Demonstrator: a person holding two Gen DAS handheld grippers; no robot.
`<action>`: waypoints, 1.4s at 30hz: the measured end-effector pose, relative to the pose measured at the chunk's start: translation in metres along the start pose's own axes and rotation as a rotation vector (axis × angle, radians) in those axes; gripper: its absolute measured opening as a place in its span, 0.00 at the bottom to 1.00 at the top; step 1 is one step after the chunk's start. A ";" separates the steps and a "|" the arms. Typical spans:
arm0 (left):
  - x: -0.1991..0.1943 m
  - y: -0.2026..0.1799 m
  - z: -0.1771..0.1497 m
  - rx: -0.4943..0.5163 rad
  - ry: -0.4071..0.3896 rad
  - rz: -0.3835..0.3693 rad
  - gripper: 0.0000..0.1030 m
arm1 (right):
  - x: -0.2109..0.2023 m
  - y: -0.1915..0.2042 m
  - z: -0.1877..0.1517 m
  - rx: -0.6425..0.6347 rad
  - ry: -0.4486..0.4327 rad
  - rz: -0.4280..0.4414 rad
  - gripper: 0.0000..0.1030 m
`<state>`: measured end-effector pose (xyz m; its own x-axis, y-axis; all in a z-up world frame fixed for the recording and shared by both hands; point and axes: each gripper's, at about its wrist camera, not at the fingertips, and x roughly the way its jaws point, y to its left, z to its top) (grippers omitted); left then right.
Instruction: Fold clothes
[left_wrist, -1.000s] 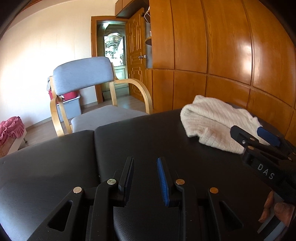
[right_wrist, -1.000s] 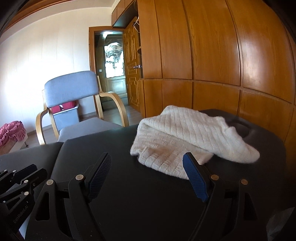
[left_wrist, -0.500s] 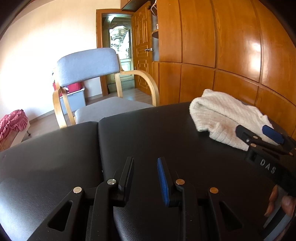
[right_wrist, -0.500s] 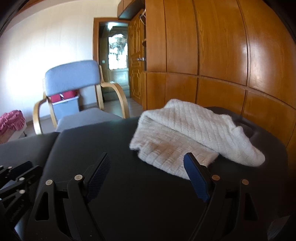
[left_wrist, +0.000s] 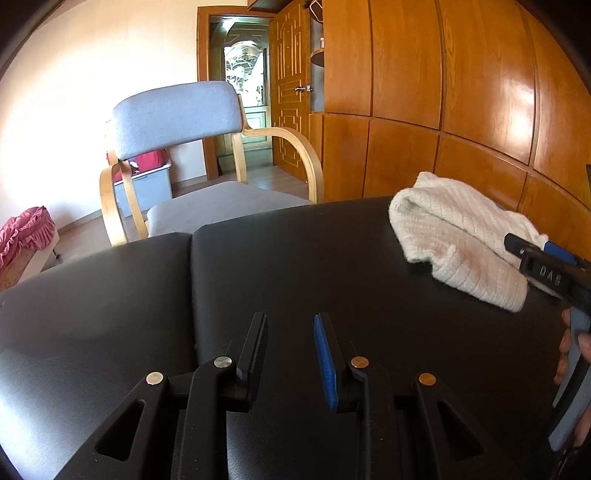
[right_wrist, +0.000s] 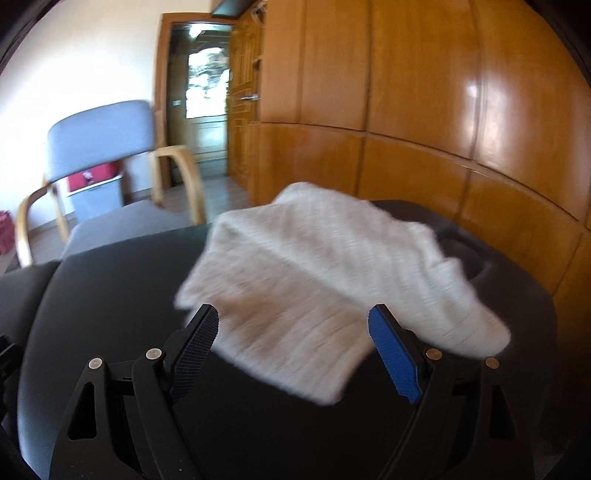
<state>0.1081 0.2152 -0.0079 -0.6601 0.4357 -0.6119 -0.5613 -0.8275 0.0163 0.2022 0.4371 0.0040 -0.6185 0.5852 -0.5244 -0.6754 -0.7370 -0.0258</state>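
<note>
While the cream knitted sweater (right_wrist: 325, 280) lies bunched and half folded on the far right part of the black padded table (left_wrist: 258, 266), near the wood-panelled wardrobe (left_wrist: 461, 92), we are bringing the right gripper (right_wrist: 293, 350) up to its near edge. Its fingers (right_wrist: 395, 358) stand wide apart and grip nothing; the cloth shows between them, but the blurred right wrist view does not settle whether they touch it. Our left gripper (left_wrist: 290, 354) hovers over bare table well to the left of the garment, its fingers (left_wrist: 325, 358) only partly open and empty. To do this step well, we judge that we should slide the right fingers low along the table so one goes under the loose near hem, and pinch a single layer, not the whole bundle. We would then bring the left gripper across to a matching corner, so we can spread the sweater flat before any fold. A grey armchair (left_wrist: 184, 122) stands beyond the table, clear of the work.
</note>
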 end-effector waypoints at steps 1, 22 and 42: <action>0.002 -0.004 0.002 0.009 0.000 -0.005 0.25 | 0.002 -0.007 0.002 0.023 0.001 0.003 0.84; 0.037 -0.015 0.004 -0.014 0.108 -0.035 0.25 | 0.065 -0.014 0.030 -0.086 0.063 -0.086 0.84; 0.047 0.000 -0.001 -0.094 0.148 -0.098 0.25 | 0.139 -0.057 0.036 0.019 0.226 -0.127 0.99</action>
<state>0.0773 0.2356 -0.0374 -0.5202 0.4646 -0.7166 -0.5656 -0.8161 -0.1185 0.1403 0.5723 -0.0370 -0.4241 0.5810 -0.6947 -0.7506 -0.6547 -0.0893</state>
